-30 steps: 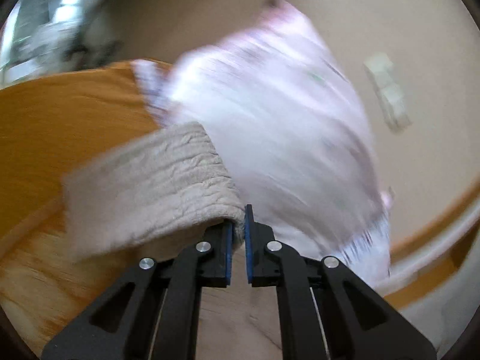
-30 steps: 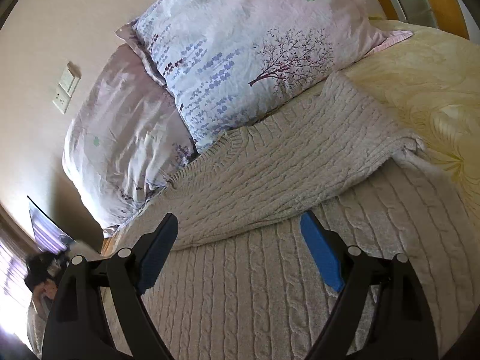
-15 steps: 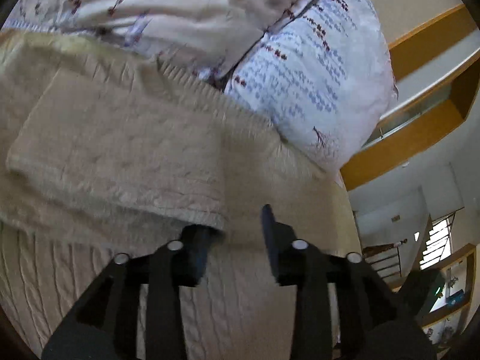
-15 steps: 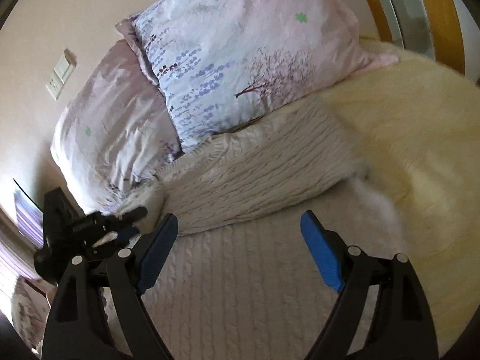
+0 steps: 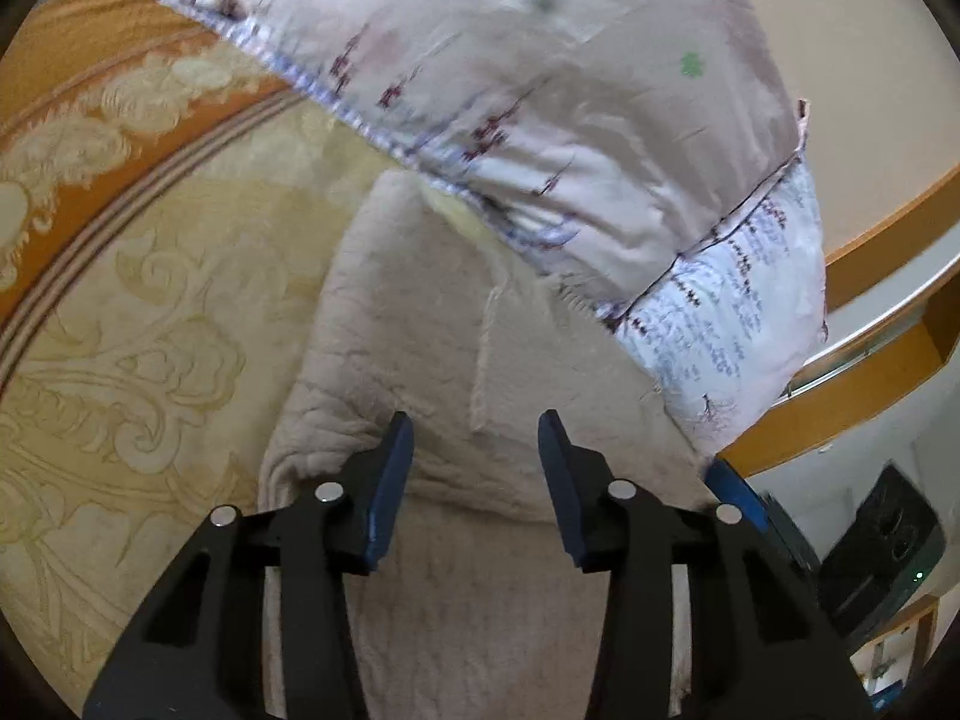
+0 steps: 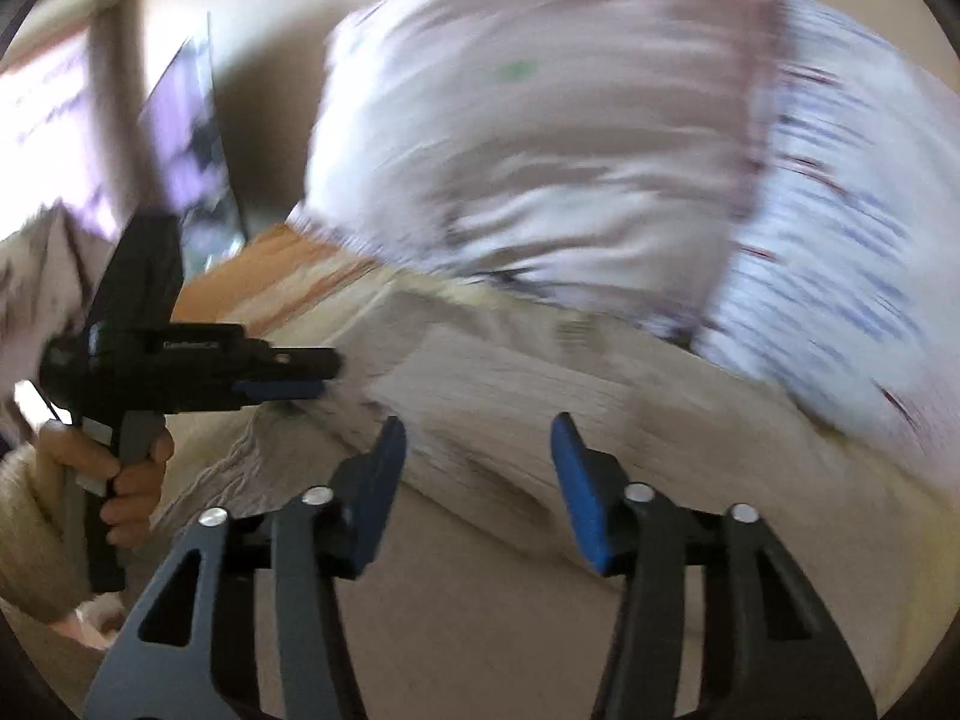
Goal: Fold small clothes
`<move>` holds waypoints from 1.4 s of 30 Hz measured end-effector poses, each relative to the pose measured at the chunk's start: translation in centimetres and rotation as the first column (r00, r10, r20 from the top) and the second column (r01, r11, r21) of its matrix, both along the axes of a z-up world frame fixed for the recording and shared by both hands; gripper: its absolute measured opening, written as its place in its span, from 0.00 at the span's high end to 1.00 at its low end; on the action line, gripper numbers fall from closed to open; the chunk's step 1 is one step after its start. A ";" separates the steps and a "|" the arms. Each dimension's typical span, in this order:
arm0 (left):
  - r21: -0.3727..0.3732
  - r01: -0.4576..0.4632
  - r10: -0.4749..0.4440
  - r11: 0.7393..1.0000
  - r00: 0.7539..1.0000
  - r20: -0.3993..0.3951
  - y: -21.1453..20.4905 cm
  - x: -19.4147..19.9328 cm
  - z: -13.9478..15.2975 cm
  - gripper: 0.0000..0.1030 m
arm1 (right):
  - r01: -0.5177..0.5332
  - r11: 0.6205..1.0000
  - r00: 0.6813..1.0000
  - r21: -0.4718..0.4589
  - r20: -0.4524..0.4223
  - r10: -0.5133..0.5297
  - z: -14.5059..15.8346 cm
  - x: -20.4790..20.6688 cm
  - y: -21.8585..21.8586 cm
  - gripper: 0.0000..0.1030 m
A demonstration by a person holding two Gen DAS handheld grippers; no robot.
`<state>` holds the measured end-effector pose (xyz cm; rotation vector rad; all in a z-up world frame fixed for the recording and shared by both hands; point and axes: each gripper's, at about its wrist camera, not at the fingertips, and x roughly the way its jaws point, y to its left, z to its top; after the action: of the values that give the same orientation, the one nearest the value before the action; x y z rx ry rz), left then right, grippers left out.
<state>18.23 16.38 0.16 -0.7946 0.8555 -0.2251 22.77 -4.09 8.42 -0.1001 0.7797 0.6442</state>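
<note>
Both claws stand spread apart, empty: left gripper (image 5: pixel 475 468) and right gripper (image 6: pixel 478 480) hover over the folded beige sweater (image 5: pixel 432 360). Yellow patterned bedspread (image 5: pixel 156 324) lies at nine o'clock, floral pillows (image 5: pixel 570 120) at one o'clock, touching the sweater's far edge.

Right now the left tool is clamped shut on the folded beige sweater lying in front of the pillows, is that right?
Not quite. The left wrist view shows the left tool open, holding nothing, above the folded beige sweater, which does lie in front of the pillows.
</note>
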 end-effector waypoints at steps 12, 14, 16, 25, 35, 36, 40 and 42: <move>-0.044 0.017 -0.018 0.999 1.000 -0.006 1.1 -0.6 -1.1 0.64 | 0.003 0.992 0.999 -0.123 -0.044 -0.008 -4.4 2.7 4.0 0.90; -0.040 0.018 -0.018 0.999 1.000 -0.005 1.1 -0.7 -1.0 0.64 | 0.043 0.998 0.996 -0.041 -0.071 -0.045 -3.6 3.0 2.4 0.93; -0.033 0.017 -0.017 0.999 1.000 -0.005 1.1 -0.7 -0.9 0.64 | 0.108 0.994 0.992 0.001 -0.065 -0.108 -3.0 3.1 0.9 0.95; 0.004 0.051 -0.051 0.999 0.998 0.020 0.1 -0.6 0.0 0.42 | 0.590 0.760 0.807 0.272 -0.192 -0.558 -1.9 -1.9 -15.9 0.95; 0.093 0.102 -0.111 0.990 0.989 0.096 -0.4 -3.6 2.3 0.29 | 0.758 0.563 0.648 0.329 -0.485 -0.587 -5.0 -4.3 -26.2 0.56; 0.120 0.096 -0.109 0.988 0.989 0.104 -0.2 -4.1 2.6 0.29 | 0.760 0.559 0.644 0.333 -0.503 -0.576 -5.1 -4.0 -26.5 0.56; 0.219 0.080 -0.107 0.973 0.988 0.112 0.8 -6.1 3.3 0.27 | 0.763 0.575 0.625 0.295 -0.561 -0.542 -6.7 -1.9 -26.3 0.57; 0.242 0.084 -0.111 0.967 0.988 0.103 1.1 -6.7 3.2 0.27 | 0.767 0.585 0.609 0.265 -0.587 -0.533 -7.7 -1.3 -26.0 0.62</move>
<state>11.57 17.47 3.38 -0.5119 0.7958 -0.2487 21.47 -30.10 0.74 0.8451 0.9910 0.0889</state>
